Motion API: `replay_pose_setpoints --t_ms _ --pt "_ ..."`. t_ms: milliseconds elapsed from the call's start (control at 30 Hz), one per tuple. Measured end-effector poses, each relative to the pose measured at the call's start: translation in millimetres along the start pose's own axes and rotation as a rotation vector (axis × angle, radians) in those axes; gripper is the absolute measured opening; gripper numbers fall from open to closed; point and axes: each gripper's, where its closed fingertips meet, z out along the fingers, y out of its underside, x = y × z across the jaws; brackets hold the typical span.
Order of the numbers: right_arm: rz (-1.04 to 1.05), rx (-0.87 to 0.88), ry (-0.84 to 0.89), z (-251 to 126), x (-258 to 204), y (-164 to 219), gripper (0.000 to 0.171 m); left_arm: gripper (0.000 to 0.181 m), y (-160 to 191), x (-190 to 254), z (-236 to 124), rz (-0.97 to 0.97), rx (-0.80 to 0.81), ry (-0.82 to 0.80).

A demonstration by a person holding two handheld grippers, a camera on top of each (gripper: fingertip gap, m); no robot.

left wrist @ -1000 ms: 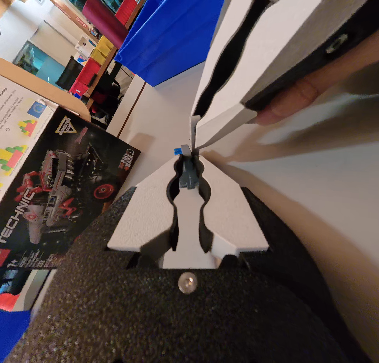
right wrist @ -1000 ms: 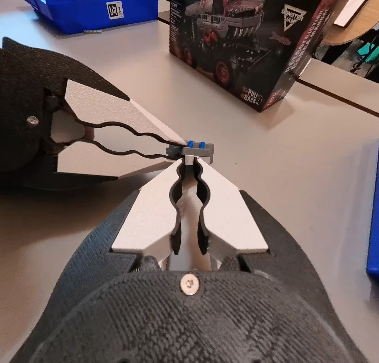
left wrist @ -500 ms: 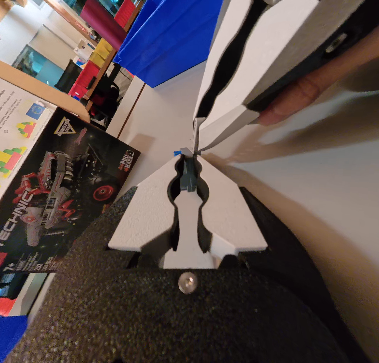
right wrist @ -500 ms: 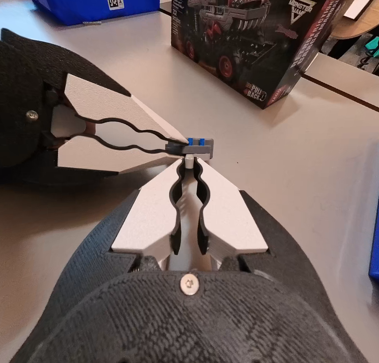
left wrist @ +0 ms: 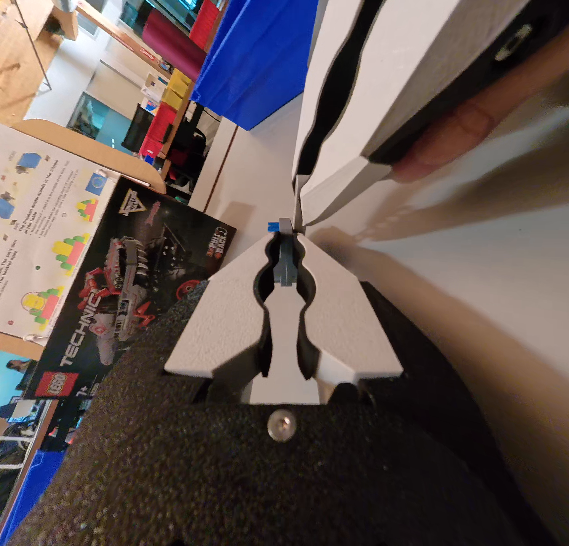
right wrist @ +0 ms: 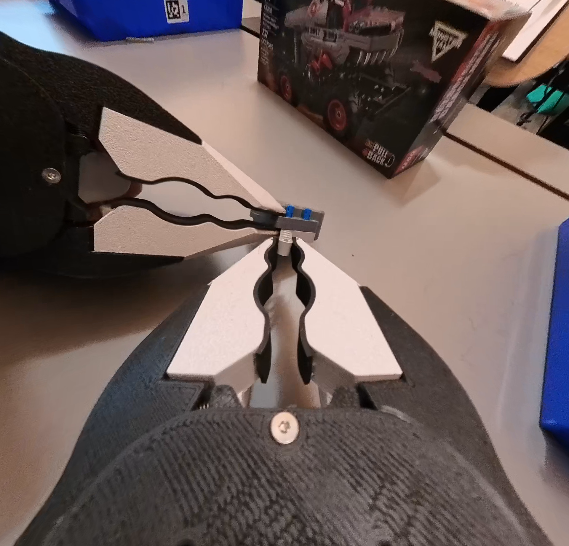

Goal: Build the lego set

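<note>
1. Since the earlier frames, the right gripper (right wrist: pixel 284 244) had drawn its light grey ridged pin (right wrist: pixel 284 242) slightly clear of the grey beam (right wrist: pixel 295 221), exposing more of it.
2. The left gripper (left wrist: pixel 285 247) was clamped narrowly on the beam, which carried two blue pins (right wrist: pixel 298 212) and hung above the table (right wrist: pixel 415 269), near the set's box (right wrist: pixel 385 78).
3. The right jaws pinched the ridged pin.
4. The step looked like pin insertion; next, line it up with a hole and press straight.
</note>
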Motion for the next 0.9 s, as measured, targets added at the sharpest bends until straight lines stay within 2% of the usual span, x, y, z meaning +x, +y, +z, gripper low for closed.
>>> replay_pose_setpoints --t_ms 133,233,533,900 --pt "0.002 0.047 0.009 0 -1 -8 0.012 0.006 -4 -4 -3 -0.009 0.024 -0.019" --pt "0.020 0.053 -0.004 0 0 -9 0.007 0.005 -8 -5 -5 -0.013 0.044 -0.022" --pt "-0.027 0.007 0.015 3 -2 -8 0.008 0.006 -4 -9 -8 -0.004 0.021 -0.036" --pt "-0.029 0.051 0.042 7 -5 -13 0.008 0.005 -1 -17 -11 -0.026 0.020 -0.082"
